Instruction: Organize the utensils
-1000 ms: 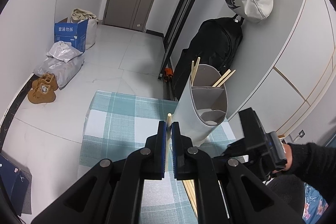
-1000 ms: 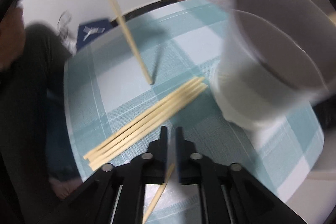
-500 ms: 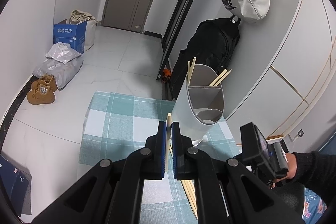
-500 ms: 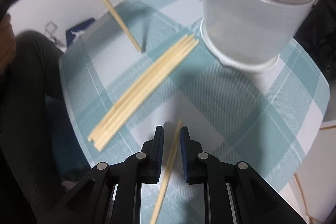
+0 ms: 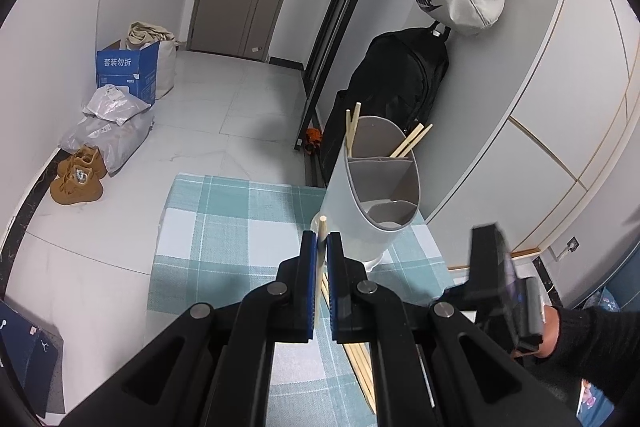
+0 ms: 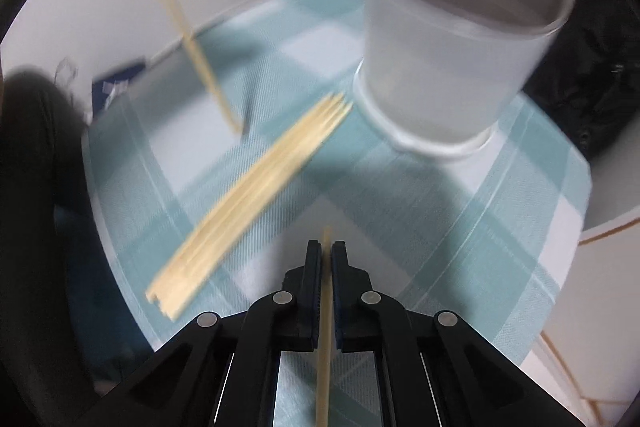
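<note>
Left claw (image 5: 321, 247) pinching chopstick (image 5: 319, 279); right claw (image 6: 326, 255) apparently clamped on another chopstick (image 6: 325, 327), view blurred.

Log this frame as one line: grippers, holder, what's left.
left gripper: shut on chopstick | right gripper: shut on chopstick | utensil holder: upright, chopsticks inside | loose chopsticks: on checked cloth

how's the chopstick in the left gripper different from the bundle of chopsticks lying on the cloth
The chopstick in the left gripper is a single stick; the bundle on the cloth is several.
The held chopstick is pinched by the left gripper, standing steeply with its lower tip at the checked cloth; the bundle lies flat, gripped by nothing.
The held chopstick stands apart from the holder; the bundle's ends reach near its base.
Both are pale wood.
</note>
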The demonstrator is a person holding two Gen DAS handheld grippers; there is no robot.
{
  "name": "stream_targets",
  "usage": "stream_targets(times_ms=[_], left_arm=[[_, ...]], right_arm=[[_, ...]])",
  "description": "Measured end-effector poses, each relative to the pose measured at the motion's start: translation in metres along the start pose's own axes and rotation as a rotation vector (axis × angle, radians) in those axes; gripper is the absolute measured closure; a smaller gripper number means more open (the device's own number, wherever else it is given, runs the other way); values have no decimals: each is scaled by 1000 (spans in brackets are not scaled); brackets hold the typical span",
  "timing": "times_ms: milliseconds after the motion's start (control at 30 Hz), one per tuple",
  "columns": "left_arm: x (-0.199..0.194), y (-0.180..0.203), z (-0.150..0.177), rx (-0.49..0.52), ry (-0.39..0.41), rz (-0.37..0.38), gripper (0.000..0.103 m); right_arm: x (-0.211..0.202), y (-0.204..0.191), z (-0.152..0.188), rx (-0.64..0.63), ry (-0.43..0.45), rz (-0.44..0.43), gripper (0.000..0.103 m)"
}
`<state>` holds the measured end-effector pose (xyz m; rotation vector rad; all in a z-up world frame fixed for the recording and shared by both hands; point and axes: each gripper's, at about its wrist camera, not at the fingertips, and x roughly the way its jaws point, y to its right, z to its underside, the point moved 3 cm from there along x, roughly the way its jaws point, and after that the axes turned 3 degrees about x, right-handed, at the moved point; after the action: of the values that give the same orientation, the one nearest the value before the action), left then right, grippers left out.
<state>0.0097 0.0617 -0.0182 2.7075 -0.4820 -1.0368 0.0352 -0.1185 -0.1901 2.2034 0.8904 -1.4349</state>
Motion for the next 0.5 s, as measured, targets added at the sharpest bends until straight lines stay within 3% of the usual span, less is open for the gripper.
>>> stream_targets(times_ms=[200, 500], left_arm=[[-2, 13, 0, 37, -23, -25, 102], [-13, 39, -9, 110, -26, -43, 102]], right_arm=[[-60, 6, -16, 155, 295, -36, 99], [-114, 5, -5, 297, 566, -49, 99]])
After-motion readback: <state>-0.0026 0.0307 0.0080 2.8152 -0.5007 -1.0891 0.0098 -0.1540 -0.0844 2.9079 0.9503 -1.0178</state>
